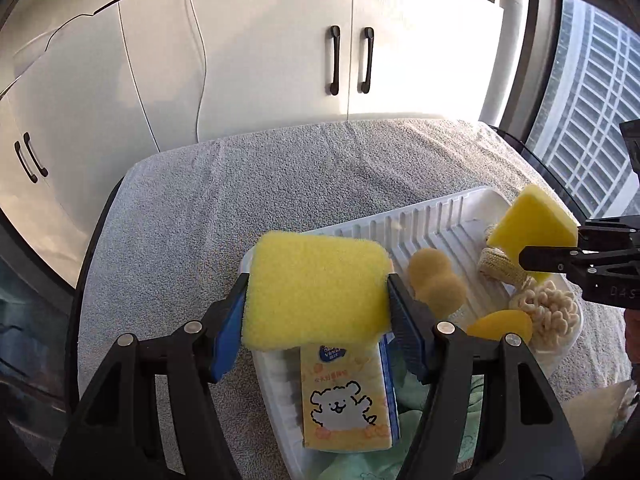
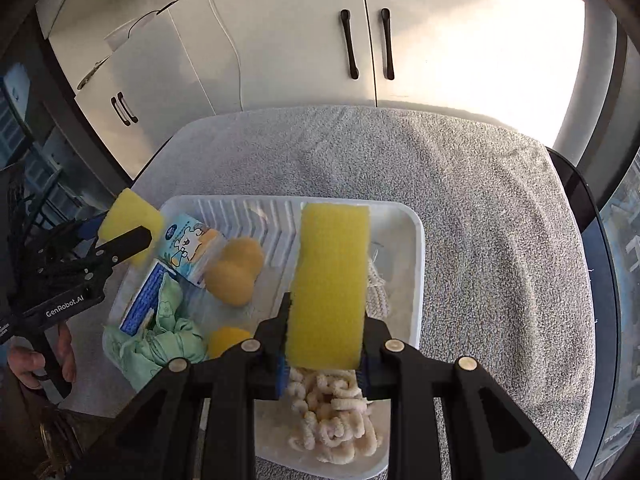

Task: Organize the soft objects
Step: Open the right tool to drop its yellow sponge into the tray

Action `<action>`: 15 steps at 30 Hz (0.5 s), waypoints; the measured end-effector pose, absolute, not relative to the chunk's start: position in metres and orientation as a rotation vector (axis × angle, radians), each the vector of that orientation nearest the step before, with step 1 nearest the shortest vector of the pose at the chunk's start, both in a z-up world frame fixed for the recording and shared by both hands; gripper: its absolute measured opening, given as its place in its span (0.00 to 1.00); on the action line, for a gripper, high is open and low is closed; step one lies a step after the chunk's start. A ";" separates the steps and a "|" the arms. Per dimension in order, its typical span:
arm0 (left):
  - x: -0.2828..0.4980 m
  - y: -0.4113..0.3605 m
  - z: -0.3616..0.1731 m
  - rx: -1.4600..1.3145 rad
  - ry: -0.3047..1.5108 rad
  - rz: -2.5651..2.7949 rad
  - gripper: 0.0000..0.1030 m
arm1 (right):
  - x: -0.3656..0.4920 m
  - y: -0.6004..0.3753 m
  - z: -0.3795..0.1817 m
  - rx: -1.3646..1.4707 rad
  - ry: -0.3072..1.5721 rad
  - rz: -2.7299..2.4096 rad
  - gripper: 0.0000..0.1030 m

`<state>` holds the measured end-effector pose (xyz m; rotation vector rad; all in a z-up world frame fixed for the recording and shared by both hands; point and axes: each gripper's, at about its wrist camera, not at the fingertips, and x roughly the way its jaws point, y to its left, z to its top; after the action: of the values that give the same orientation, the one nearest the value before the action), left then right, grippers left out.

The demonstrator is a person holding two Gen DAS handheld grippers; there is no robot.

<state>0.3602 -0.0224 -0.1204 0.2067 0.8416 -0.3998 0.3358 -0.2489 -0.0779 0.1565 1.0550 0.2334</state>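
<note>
1. Left gripper [image 1: 318,292] is clamped on a wide yellow sponge [image 1: 316,290], blue pads pressing its two short sides; the sponge sits flat between the fingers, lifted above the tray.
2. Right gripper [image 2: 324,364] is clamped on a second yellow sponge, the narrow sponge [image 2: 330,284], which stands on end and sticks out forward past the fingertips.
3. Under both sits the white tray [image 2: 416,264], on a grey towel [image 2: 460,208] that covers the table.
4. Just below the left fingers lies a tissue pack [image 1: 346,396] with a white cartoon dog, and beside it, lower right, a green cloth [image 1: 472,400].
5. Right of the left gripper: a tan puff [image 1: 436,280], an orange piece [image 1: 500,326], and a cream yarn bundle [image 1: 548,312] near the tray's right edge.
6. From the right wrist view, that yarn bundle lies directly under the right fingers, while the green cloth, a blue sponge [image 2: 146,296] and the pack sit off to their left.
7. A bare hand [image 2: 36,356] grips the left tool's handle at the far left edge.
8. White cabinets [image 1: 280,48] with black handles stand beyond the table.
</note>
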 end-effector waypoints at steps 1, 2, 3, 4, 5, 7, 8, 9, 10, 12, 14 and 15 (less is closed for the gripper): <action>0.360 -0.028 -0.123 0.221 0.848 -0.411 0.61 | 0.340 -0.246 -0.081 0.149 1.068 0.246 0.26; 0.360 -0.032 -0.125 0.227 0.852 -0.426 0.61 | 0.343 -0.242 -0.084 0.141 1.081 0.251 0.26; 0.359 -0.036 -0.127 0.232 0.857 -0.438 0.61 | 0.347 -0.239 -0.087 0.136 1.085 0.254 0.26; 0.359 -0.040 -0.130 0.240 0.861 -0.444 0.61 | 0.348 -0.236 -0.089 0.133 1.087 0.263 0.26; 0.359 -0.044 -0.132 0.248 0.865 -0.448 0.61 | 0.351 -0.233 -0.090 0.129 1.091 0.273 0.26; 0.358 -0.050 -0.139 0.263 0.884 -0.461 0.61 | 0.355 -0.226 -0.094 0.116 1.099 0.283 0.26; 0.358 -0.053 -0.142 0.267 0.889 -0.468 0.61 | 0.356 -0.222 -0.095 0.105 1.097 0.286 0.26; 0.357 -0.054 -0.143 0.268 0.892 -0.474 0.62 | 0.357 -0.219 -0.095 0.093 1.095 0.287 0.26; 0.355 -0.055 -0.144 0.271 0.889 -0.477 0.62 | 0.358 -0.216 -0.096 0.082 1.095 0.291 0.26; 0.354 -0.056 -0.144 0.272 0.886 -0.478 0.63 | 0.358 -0.212 -0.095 0.061 1.096 0.298 0.26; 0.353 -0.057 -0.143 0.269 0.891 -0.479 0.63 | 0.358 -0.209 -0.095 0.046 1.098 0.300 0.28; 0.353 -0.057 -0.142 0.269 0.891 -0.475 0.63 | 0.358 -0.209 -0.095 0.044 1.097 0.300 0.32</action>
<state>0.3528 -0.0566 -0.1419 0.2689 0.8907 -0.4747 0.3575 -0.2091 -0.0946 0.0441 1.0969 0.2998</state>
